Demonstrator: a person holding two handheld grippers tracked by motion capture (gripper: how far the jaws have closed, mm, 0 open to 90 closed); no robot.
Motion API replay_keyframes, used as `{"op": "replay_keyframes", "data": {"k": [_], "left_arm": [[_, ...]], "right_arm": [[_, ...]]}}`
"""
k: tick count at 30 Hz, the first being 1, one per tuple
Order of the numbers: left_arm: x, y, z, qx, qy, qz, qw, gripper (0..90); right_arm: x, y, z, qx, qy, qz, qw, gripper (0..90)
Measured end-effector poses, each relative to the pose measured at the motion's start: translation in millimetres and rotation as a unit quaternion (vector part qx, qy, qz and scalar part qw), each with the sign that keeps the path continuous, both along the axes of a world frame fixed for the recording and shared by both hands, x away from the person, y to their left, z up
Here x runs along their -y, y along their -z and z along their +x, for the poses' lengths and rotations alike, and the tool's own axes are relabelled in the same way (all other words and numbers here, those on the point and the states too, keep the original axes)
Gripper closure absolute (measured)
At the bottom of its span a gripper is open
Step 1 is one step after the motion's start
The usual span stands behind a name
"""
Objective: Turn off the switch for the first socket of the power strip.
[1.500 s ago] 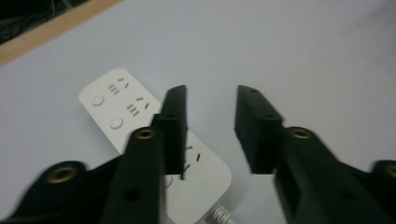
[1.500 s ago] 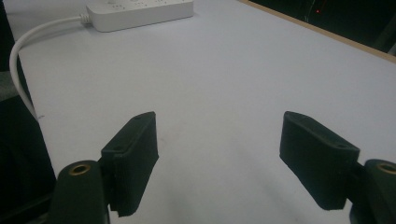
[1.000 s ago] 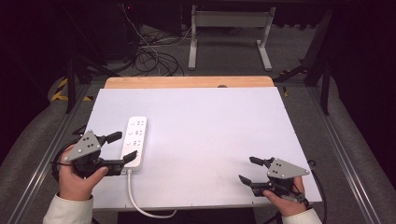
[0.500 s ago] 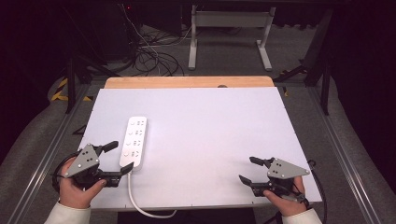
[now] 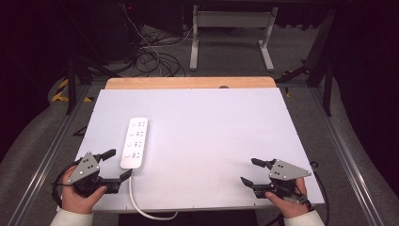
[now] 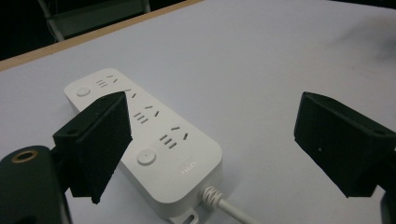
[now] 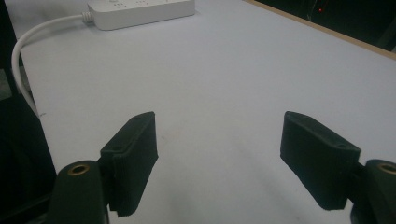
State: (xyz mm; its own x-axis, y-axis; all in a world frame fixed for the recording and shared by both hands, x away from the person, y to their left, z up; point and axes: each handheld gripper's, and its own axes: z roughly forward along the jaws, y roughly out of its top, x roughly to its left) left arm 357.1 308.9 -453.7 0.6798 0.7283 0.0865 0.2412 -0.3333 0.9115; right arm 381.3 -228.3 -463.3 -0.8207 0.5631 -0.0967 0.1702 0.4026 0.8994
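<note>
Both hand-held grippers gape wide, holding nothing: left hand-held gripper [image 5: 116, 165] beside the power strip [image 5: 134, 142], right hand-held gripper [image 5: 252, 171] well apart on the table [image 5: 211, 127].

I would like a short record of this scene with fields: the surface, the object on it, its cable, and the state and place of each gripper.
surface: white table top with a wooden strip along its far edge
object: white power strip, lying flat on the left part of the table, nothing plugged in
cable: white cable, leaves the near end of the strip and drops over the near table edge
left gripper: open, held at the near left corner, jaws close to the strip's near end, not gripping it
right gripper: open, holds nothing, at the near right corner
</note>
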Motion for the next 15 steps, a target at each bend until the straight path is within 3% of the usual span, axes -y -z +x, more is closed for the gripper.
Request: {"op": "replay_keyframes", "data": {"k": [4, 11, 15], "left_arm": [[-3.2, 7.1, 0.5, -0.001, 0.003, 0.002, 1.0, 12.5], [-9.6, 18.1, -1.1, -0.027, 0.001, -0.012, 0.9996, 12.5], [-13.2, 25.4, -4.2, -0.035, -0.004, -0.007, 0.9994, 13.0]], "right_arm": [[0.0, 0.3, 0.2, -0.002, 0.001, 0.001, 1.0, 27.9], [1.0, 2.0, 1.9, -0.005, 0.001, -0.001, 1.0, 27.8], [1.0, 2.7, 2.2, -0.007, 0.001, 0.0, 1.0, 27.8]]}}
